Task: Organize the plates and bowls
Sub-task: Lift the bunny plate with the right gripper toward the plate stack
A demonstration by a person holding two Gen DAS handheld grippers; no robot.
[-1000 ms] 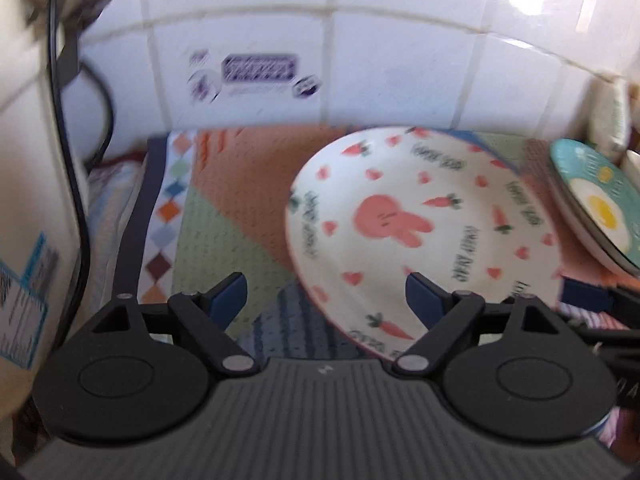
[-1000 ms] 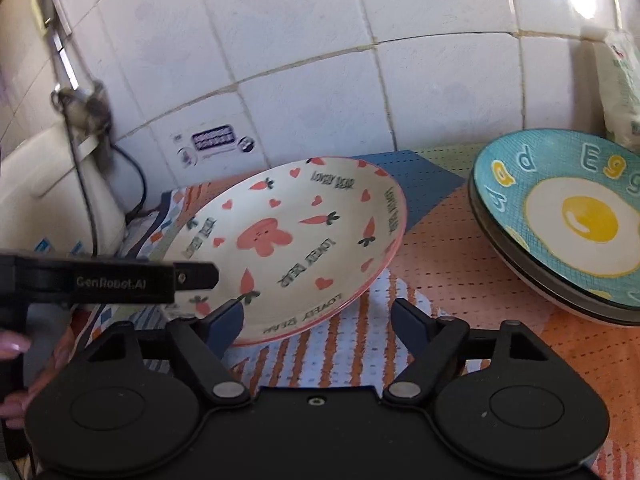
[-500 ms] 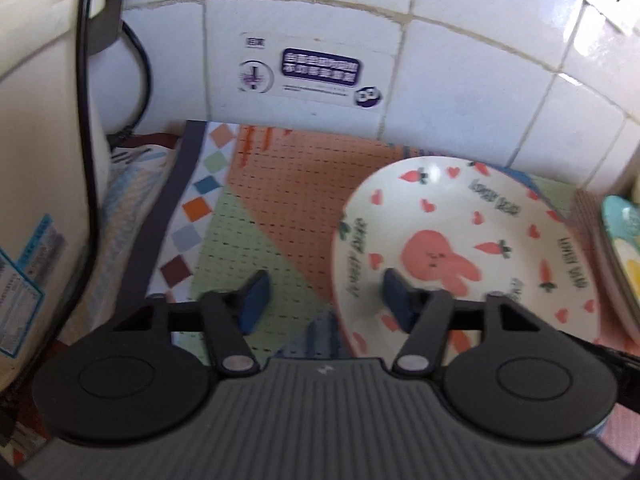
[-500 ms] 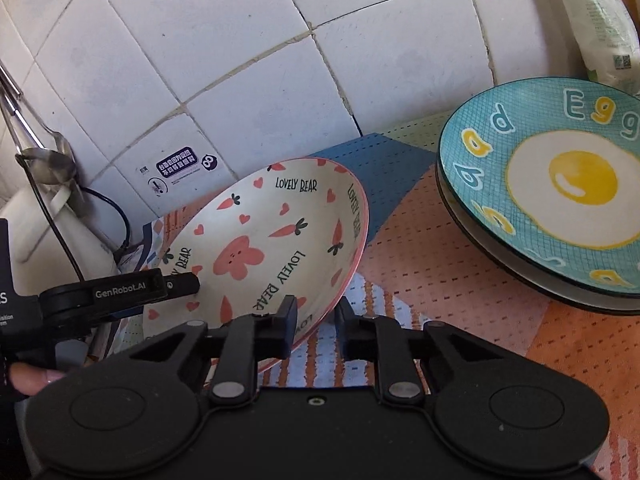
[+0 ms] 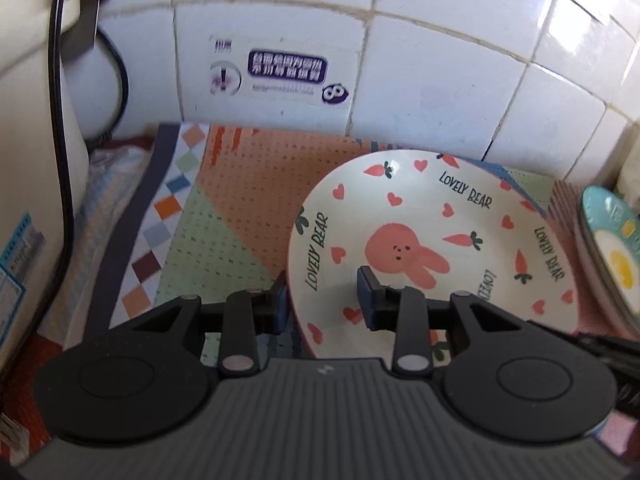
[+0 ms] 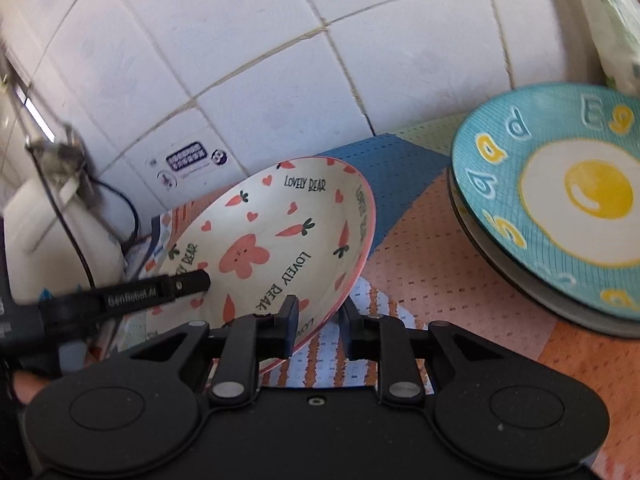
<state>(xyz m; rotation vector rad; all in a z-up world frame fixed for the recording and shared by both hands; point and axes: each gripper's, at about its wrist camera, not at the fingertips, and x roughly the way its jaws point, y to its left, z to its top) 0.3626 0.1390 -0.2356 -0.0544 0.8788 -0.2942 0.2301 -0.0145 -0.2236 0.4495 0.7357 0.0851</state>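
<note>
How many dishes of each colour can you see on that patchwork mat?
White dish with pink rabbit and carrots: 1
Blue dish with fried egg: 1
Dark dish under the blue one, only its rim showing: at least 1
Total: 3 that can be told

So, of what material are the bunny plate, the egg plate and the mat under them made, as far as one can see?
Bunny plate: probably glazed ceramic; smooth, glossy, with printed carrots and lettering.
Egg plate: probably glazed ceramic too; its blue surface shows a fine grid texture and raised letters.
Mat: looks like soft woven or foam-like sheet, matte, with rows of small dots; which one, I cannot tell.
</note>
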